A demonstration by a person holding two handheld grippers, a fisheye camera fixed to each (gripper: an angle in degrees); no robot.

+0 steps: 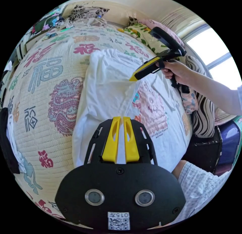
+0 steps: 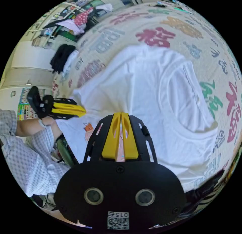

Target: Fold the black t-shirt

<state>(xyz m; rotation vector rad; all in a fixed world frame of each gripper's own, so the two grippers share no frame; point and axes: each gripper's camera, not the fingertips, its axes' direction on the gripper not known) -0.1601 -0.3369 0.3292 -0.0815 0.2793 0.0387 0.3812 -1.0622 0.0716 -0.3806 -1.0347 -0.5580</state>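
while the task names a black t-shirt, the garment spread across the bed cover (image 1: 50, 67) is a white t-shirt (image 1: 106, 93) with a pink printed figure (image 1: 151, 110) — the left gripper view shows that print, the right gripper view mostly the plain fabric and neckline (image 2: 186, 93). the left gripper (image 1: 121, 119) has its jaws pressed together on a raised fold of the white shirt. the right gripper (image 2: 121, 115) is likewise clenched on the cloth. a dark garment (image 2: 61, 56) lies at the bed's far edge — perhaps the black shirt, i cannot tell.
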